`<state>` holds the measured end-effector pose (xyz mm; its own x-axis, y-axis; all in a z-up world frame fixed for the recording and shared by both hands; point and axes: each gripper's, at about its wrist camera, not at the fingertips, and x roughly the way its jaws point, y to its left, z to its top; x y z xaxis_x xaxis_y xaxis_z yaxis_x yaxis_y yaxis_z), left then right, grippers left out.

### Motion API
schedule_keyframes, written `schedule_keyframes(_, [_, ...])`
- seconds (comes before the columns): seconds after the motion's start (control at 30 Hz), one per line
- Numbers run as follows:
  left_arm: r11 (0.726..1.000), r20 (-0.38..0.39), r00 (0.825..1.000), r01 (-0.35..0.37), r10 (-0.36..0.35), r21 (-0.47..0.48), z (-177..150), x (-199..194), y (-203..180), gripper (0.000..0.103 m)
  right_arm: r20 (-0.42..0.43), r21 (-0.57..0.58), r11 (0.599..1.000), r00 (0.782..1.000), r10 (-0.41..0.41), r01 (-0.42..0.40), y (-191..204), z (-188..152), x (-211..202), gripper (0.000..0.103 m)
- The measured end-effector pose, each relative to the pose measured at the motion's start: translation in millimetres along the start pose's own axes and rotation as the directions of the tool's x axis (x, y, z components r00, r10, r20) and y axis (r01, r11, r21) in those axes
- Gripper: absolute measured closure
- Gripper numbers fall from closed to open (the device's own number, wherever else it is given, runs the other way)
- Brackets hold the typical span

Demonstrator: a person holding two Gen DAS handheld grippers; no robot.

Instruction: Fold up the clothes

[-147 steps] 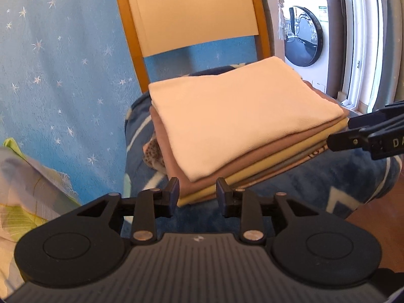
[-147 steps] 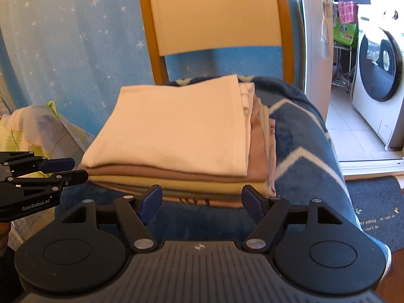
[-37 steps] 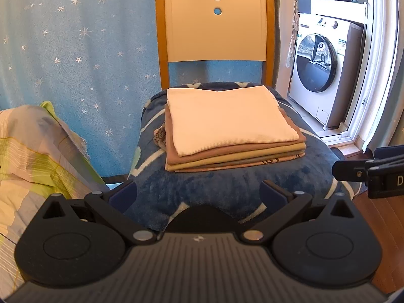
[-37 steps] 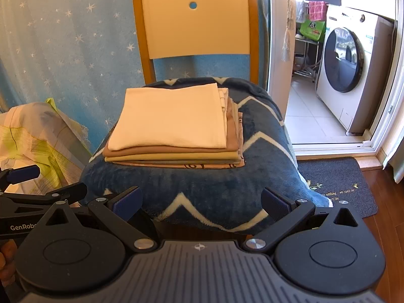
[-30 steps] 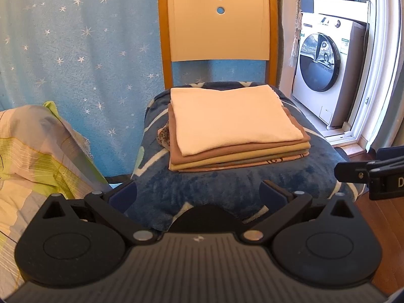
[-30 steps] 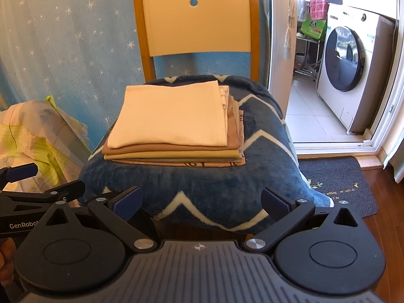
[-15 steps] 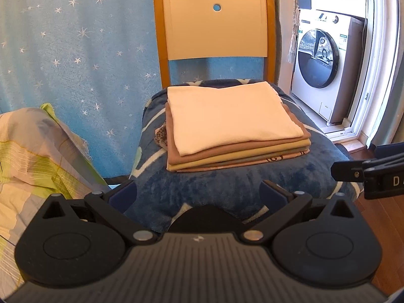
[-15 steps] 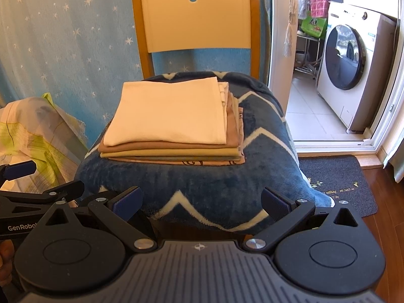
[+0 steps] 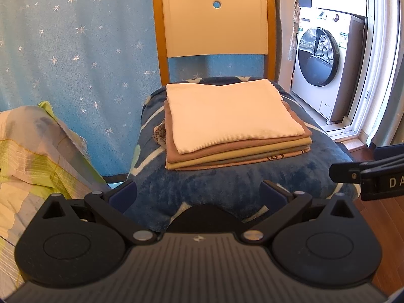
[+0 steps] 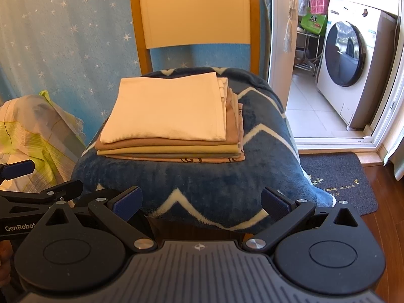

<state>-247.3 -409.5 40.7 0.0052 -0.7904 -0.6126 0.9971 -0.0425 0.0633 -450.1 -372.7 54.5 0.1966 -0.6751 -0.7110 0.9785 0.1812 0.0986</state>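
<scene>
On the blanket-draped chair seat [image 9: 227,192] ahead of me sits the stack of folded clothes [image 9: 234,128], well apart from my left gripper [image 9: 198,195] and right gripper [image 10: 200,203], both spread wide and empty. Soft, light and floppy, I judge; I'd pinch the near folded edges. Cream top layer [image 10: 166,108], then brown, yellow and patterned layers, edges roughly squared.

Wooden chair [image 9: 214,25], seat draped in a blue blanket [image 10: 202,184] (cream zigzags), stack of folded clothes [image 10: 171,121] on it
</scene>
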Motion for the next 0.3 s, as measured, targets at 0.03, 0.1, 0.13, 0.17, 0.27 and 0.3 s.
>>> schedule_keyframes(0.03, [1.0, 0.001, 1.0, 0.0, 0.0, 0.0, 0.1, -0.2, -0.2, 0.001, 0.002, 0.0, 1.0, 1.0, -0.001, 0.001, -0.1, 0.0, -0.2, 0.0])
schedule_keyframes(0.1, [1.0, 0.003, 1.0, 0.001, -0.001, 0.0, 0.4, -0.6, -0.6, 0.001, 0.005, 0.0, 1.0, 1.0, -0.001, 0.001, -0.3, 0.2, -0.5, 0.0])
schedule_keyframes(0.13, [1.0, 0.004, 1.0, 0.0, 0.0, -0.001, 0.4, -0.7, -0.7, 0.001, 0.005, 0.0, 1.0, 1.0, -0.002, 0.002, -0.4, 0.0, -0.5, 0.0])
schedule_keyframes(0.17, [1.0, 0.006, 1.0, 0.0, 0.0, -0.003, 0.2, -0.5, -0.3, 0.001, 0.004, 0.001, 1.0, 1.0, -0.002, 0.002, -0.4, -0.4, -0.3, 0.0])
schedule_keyframes(0.27, [1.0, 0.013, 1.0, -0.004, 0.004, -0.004, -0.7, -1.2, -0.1, 0.001, 0.001, 0.001, 1.0, 1.0, -0.001, 0.001, -0.4, -0.9, 0.3, 0.0])
schedule_keyframes(0.3, [1.0, 0.015, 1.0, -0.005, 0.005, -0.005, -1.0, -1.4, -0.1, 0.001, 0.0, 0.002, 1.0, 1.0, -0.001, 0.001, -0.5, -1.0, 0.2, 0.0])
